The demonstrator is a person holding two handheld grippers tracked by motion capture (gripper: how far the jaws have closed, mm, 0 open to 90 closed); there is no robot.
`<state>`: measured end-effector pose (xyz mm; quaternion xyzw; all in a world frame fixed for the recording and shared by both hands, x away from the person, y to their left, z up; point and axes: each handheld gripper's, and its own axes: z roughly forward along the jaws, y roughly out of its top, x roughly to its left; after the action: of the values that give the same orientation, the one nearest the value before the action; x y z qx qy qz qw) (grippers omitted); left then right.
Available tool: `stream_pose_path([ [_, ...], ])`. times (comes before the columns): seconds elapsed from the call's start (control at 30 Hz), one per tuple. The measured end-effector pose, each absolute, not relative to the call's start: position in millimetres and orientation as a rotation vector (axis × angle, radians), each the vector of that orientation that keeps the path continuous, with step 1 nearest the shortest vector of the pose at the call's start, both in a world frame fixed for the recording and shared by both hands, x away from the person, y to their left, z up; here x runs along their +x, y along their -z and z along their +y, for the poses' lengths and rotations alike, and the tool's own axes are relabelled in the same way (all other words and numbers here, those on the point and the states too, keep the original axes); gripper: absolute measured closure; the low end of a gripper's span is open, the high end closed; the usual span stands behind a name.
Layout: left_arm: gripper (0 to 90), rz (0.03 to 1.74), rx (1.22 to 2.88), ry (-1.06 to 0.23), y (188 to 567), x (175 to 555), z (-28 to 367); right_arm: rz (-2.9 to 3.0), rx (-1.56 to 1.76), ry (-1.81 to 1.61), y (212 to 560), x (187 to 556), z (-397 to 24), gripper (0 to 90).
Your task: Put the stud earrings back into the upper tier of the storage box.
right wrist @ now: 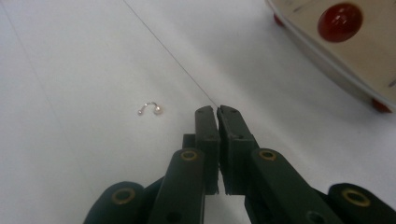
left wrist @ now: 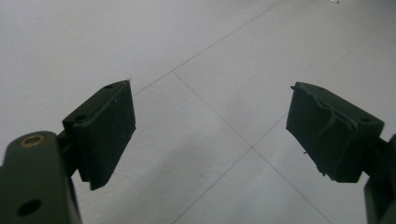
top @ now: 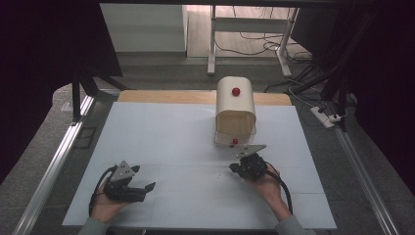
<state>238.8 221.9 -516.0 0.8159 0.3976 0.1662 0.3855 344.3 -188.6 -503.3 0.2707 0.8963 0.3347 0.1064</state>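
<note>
White sheeting covers the table (top: 161, 142), and at about twelve o'clock on it stands a cream box (top: 235, 111) with a rounded top and a red knob (top: 236, 91) on that top; a second red knob (top: 235, 142) sits on its low front edge, which looks like a drawer front, though I cannot tell for sure. The right gripper (top: 234, 168) rests just short of that front edge, at roughly four o'clock on the sheet, its jaws pressed together with nothing between them. The left gripper (top: 147, 188) lies well apart at seven o'clock, jaws spread wide and empty over bare sheet.

The smallest thing is a tiny curved stud with a bead at each end (right wrist: 150, 109), lying flat on the sheet at ten o'clock from the right gripper's tips in the right gripper view, near but not touching.

The step in hand appears to be picking up that stud, probably for the box. To do it well, the right jaws must part first, then come down with one pad on each side of the curved wire, tips nearly grazing the sheet, and close slowly. A fast or skewed close would likely flick so light a piece away.
</note>
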Motion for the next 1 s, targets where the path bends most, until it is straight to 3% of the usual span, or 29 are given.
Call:
stream_pose_path([
  [1.0,15.3,1.033,2.067,-0.426,516,239,224,2.45,0.725,-1.344,438,316,-206,86.2],
])
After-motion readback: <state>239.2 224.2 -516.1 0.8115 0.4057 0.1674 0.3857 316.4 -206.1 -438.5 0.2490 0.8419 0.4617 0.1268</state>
